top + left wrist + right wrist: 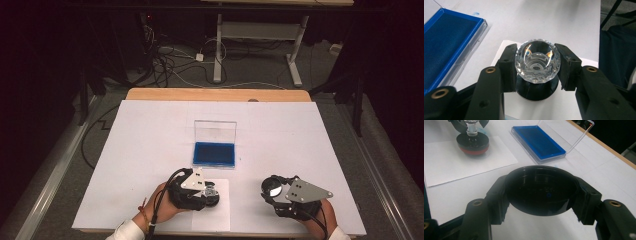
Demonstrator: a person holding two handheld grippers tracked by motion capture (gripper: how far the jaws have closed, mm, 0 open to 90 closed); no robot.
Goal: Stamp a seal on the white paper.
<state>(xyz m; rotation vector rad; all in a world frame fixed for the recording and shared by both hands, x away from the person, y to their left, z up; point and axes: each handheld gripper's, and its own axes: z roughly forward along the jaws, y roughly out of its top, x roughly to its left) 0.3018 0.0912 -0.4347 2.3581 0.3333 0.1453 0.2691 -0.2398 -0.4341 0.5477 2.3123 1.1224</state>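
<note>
A clear faceted crystal knob (537, 61) stands on a round black base (536, 91) with a red lower rim (472, 149). The base rests on a white paper sheet (217, 212) near the table's front edge. My left gripper (537, 65) is shut on the crystal, one pad on each side; from above, the left gripper (211, 192) covers most of it. My right gripper (541, 195) is shut on a round black disc (541, 191) and holds it just above the table. In the high view that disc (272, 187) shows a pale shiny face at the right gripper (274, 192).
A flat blue-lined case (214, 154) lies in the middle of the white table (300, 135), its clear lid (215, 131) standing upright behind it. The case (537, 141) sits beyond both grippers. A wooden table edge (215, 94) runs along the far side.
</note>
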